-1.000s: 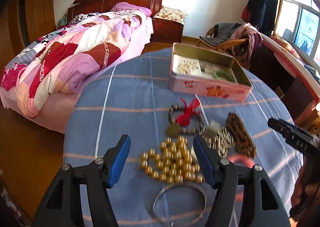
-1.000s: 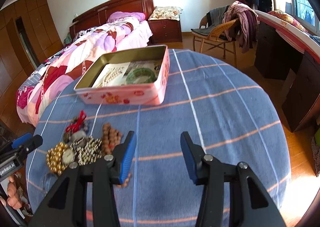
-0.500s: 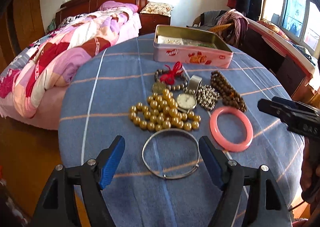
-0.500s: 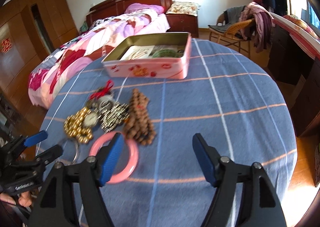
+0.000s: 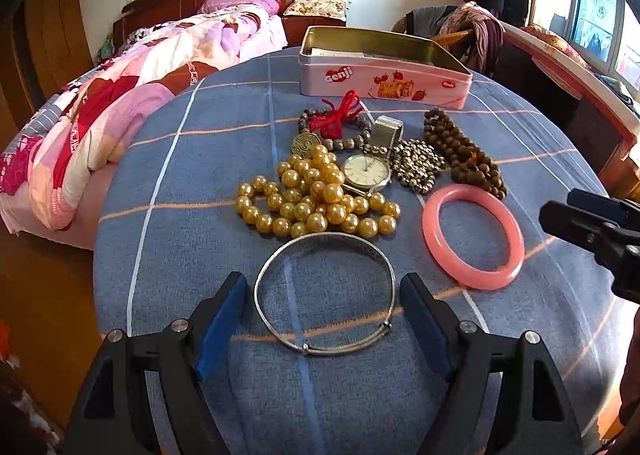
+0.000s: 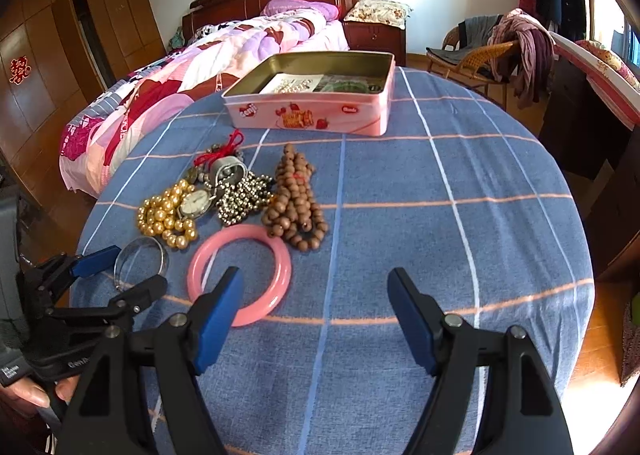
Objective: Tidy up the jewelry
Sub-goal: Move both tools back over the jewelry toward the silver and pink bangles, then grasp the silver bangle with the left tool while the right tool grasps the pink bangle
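Jewelry lies on a blue checked tablecloth point(image 5: 200, 255). A silver bangle point(image 5: 325, 351) lies between the jaws of my open left gripper point(image 5: 324, 295), which straddles it without touching. Behind it are gold pearl beads point(image 5: 312, 199), a silver watch point(image 5: 367, 171), a metal bead chain point(image 5: 418, 165), brown wooden beads point(image 5: 464, 153), a bracelet with a red tassel point(image 5: 336, 123) and a pink bangle point(image 5: 473, 235). An open pink tin point(image 5: 380, 83) holds some jewelry. My right gripper point(image 6: 316, 295) is open and empty, its left finger over the pink bangle point(image 6: 240, 271).
The round table's edge point(image 6: 580, 295) falls off on the right. A bed point(image 6: 224, 51) stands behind on the left, a wicker chair with clothes point(image 6: 496, 51) at back right, a dark desk point(image 6: 592, 103) on the right.
Both grippers have drawn back toward the near table edge and lowered. The silver bangle now lies between my left jaws, and the pink bangle has come under my right gripper's left finger.
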### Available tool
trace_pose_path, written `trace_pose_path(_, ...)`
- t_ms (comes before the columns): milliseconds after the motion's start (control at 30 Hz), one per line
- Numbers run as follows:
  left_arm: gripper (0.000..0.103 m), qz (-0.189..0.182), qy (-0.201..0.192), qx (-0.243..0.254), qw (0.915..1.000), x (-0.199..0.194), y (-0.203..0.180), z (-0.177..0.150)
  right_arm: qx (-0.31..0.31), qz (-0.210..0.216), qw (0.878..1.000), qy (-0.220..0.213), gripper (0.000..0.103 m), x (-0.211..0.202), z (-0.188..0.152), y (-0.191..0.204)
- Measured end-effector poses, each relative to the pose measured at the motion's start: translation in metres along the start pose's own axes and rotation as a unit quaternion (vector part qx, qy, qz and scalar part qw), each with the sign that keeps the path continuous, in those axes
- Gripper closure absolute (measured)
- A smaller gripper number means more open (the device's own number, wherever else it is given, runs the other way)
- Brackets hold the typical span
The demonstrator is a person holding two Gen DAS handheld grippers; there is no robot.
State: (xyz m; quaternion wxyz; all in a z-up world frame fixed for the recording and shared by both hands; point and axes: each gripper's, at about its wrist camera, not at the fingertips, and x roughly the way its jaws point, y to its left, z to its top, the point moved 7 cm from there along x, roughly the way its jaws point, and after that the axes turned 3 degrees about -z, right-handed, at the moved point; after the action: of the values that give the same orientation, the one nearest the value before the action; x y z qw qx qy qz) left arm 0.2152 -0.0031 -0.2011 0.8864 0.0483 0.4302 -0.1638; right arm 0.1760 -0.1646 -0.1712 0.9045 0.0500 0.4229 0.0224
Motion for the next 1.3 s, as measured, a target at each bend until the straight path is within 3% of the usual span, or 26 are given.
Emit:
trace_pose_path(133,0.024,0.0,-0.003,0.002,1.0,0.0,0.002,0.001,-0.002,0.002,1.0,0.004,0.026,0.002,-0.002,0.003)
trace_pose_path(233,0.033,-0.004,-0.008,0.008,0.9999,-0.001,0.002,0.003,-0.004,0.005,1.0,0.009,0.026,0.005,-0.004,0.005)
trace_pose_path(467,0.034,-0.025,-0.01,0.0,0.9996,-0.007,0.007,0.003,-0.008,0.007,1.0,0.016,0.026,0.009,-0.005,0.009)
trace_pose_path(833,0.033,-0.031,-0.062,-0.026,0.9972,-0.043,0.029,0.023,-0.054,0.016,0.998,0.041,0.026,0.028,-0.008,0.043)
trace_pose_path(1000,0.033,-0.026,-0.065,-0.034,0.997,-0.044,0.037,0.025,-0.06,0.025,0.997,0.05,0.017,0.038,-0.003,0.056)
trace_pose_path(1067,0.033,-0.023,-0.067,-0.035,0.9969,-0.044,0.04,0.026,-0.062,0.027,0.996,0.052,0.009,0.04,-0.003,0.059)
trace_pose_path(1300,0.033,-0.015,-0.07,-0.038,0.9967,-0.045,0.046,0.028,-0.079,0.034,0.995,0.058,0.008,0.041,-0.005,0.072)
